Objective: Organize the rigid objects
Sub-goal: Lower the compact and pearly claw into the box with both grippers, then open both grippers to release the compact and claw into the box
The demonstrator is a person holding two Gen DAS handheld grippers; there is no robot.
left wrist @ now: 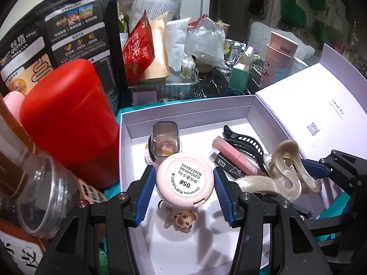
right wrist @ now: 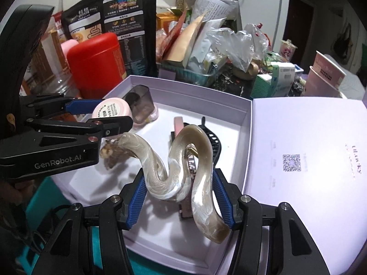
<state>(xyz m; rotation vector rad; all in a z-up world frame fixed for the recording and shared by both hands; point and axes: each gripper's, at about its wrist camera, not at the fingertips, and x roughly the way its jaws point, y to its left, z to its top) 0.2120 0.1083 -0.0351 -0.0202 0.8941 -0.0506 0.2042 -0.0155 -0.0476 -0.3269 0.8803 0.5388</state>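
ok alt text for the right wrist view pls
The right gripper holds a wavy pearl-beige hair claw over an open white box. At left, the left gripper grips a round pink compact above the same box.

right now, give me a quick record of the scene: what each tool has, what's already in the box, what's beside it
left tool: shut on round pink compact, label side up
right tool: shut on pearly wavy hair claw
white box: open, lid folded out to the right
already in box: black hair claw, pink lipstick tube, bear hair clip, smoky clear case
beside box: red canister on its left
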